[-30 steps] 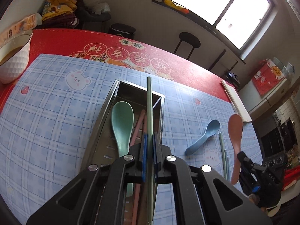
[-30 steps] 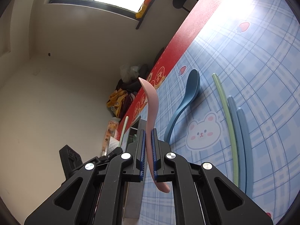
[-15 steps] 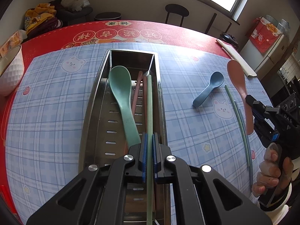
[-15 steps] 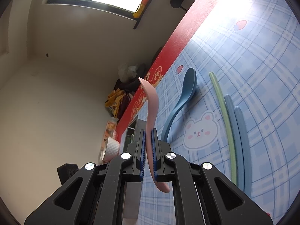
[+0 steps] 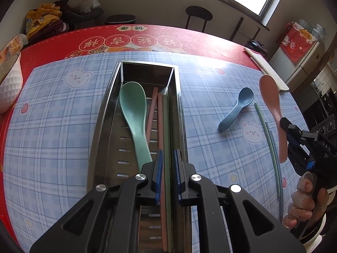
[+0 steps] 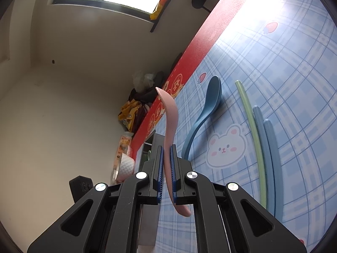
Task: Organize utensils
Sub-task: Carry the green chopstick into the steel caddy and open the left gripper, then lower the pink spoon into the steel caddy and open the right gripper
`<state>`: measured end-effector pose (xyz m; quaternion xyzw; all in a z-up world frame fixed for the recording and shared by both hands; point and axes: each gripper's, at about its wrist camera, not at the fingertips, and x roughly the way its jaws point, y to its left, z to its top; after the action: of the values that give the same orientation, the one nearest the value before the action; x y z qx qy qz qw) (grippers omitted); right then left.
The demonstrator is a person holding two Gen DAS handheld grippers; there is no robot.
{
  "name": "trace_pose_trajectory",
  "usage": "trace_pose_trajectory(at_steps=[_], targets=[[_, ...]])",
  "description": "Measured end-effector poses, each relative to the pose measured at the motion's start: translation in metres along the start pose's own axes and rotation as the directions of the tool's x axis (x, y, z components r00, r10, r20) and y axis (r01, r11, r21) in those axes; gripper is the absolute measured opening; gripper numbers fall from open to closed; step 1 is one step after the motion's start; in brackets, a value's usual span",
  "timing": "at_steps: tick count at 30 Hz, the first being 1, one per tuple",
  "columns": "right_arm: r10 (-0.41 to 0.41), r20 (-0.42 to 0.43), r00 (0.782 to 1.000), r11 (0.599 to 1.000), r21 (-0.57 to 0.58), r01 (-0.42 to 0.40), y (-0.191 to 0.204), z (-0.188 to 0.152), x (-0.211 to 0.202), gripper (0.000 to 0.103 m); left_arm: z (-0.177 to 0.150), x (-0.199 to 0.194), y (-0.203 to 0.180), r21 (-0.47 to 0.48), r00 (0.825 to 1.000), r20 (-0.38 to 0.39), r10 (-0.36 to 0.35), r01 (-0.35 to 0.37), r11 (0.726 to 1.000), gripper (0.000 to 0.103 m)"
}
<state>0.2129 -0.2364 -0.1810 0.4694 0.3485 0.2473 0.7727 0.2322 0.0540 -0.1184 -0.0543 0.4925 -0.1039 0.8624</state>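
A steel utensil tray (image 5: 105, 113) lies on the blue checked mat and holds a green spoon (image 5: 133, 113), two pink chopsticks (image 5: 152, 113) and a green chopstick (image 5: 166, 130). My left gripper (image 5: 167, 164) hangs over the tray's near end, its jaws slightly apart around the green chopstick, which lies in the tray. My right gripper (image 6: 166, 158) is shut on a pink spoon (image 6: 169, 124), held in the air to the right of the tray; it also shows in the left wrist view (image 5: 271, 109). A blue spoon (image 5: 236, 109), one green chopstick (image 6: 250, 126) and two blue chopsticks (image 6: 267, 147) lie on the mat.
A white bowl (image 5: 8, 84) stands at the mat's left edge on the red tablecloth (image 5: 147, 40). A white flat object (image 5: 265, 67) lies at the far right table edge. A stool (image 5: 198, 16) and clutter stand beyond the table.
My left gripper has lowered the green chopstick into the tray and its jaws have parted. My right gripper holds the pink spoon nearly still.
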Motion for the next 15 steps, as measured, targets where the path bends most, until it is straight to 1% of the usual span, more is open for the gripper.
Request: trace_pose_trajectory(at_steps=[1,2,3,4,5,6,7,9,10,12,15], targets=[[0.000,0.000,1.000,1.000,0.001,0.000,0.000,0.000,0.000,0.006,0.000,-0.005,0.001,-0.002,1.000,0.018,-0.002,0.002,1.000,0.021],[0.001,-0.001,1.000,1.000,0.000,-0.001,0.000,0.000,0.000,0.006,0.000,-0.010,0.002,-0.001,0.999,0.040,-0.009,0.009,1.000,0.031],[0.000,-0.001,1.000,1.000,-0.002,0.000,0.001,0.000,0.000,0.006,-0.001,-0.016,0.002,0.004,0.998,0.069,-0.003,0.002,1.000,0.036],[0.000,-0.002,1.000,1.000,-0.006,0.000,0.001,0.000,0.001,0.006,-0.003,-0.022,0.001,0.016,0.995,0.097,0.004,-0.005,1.000,0.038],[-0.001,-0.004,1.000,1.000,-0.009,0.001,0.002,0.000,0.001,0.006,-0.005,-0.028,-0.001,0.032,0.992,0.127,0.008,-0.012,0.999,0.043],[-0.002,-0.007,1.000,1.000,-0.012,0.002,0.002,0.000,0.003,0.006,-0.008,-0.034,-0.003,0.052,0.986,0.164,0.021,-0.029,0.998,0.051],[-0.004,-0.010,1.000,1.000,-0.015,0.004,0.002,-0.001,0.004,0.006,-0.012,-0.039,-0.005,0.073,0.978,0.205,0.038,-0.054,0.996,0.055],[-0.004,-0.024,1.000,1.000,-0.017,0.003,0.003,-0.001,0.007,0.006,-0.022,-0.049,-0.009,0.112,0.954,0.288,0.079,-0.116,0.987,0.068],[-0.004,-0.031,1.000,1.000,-0.022,0.003,0.003,-0.002,0.009,0.006,-0.028,-0.052,-0.009,0.122,0.944,0.318,0.085,-0.130,0.984,0.072],[-0.010,-0.043,0.999,0.999,-0.036,0.008,0.005,-0.004,0.012,0.006,-0.038,-0.055,-0.007,0.126,0.931,0.353,0.088,-0.141,0.982,0.089],[0.003,-0.065,0.998,0.999,-0.047,-0.006,0.009,-0.007,0.017,0.006,-0.049,-0.055,-0.003,0.124,0.917,0.383,0.108,-0.167,0.978,0.096]])
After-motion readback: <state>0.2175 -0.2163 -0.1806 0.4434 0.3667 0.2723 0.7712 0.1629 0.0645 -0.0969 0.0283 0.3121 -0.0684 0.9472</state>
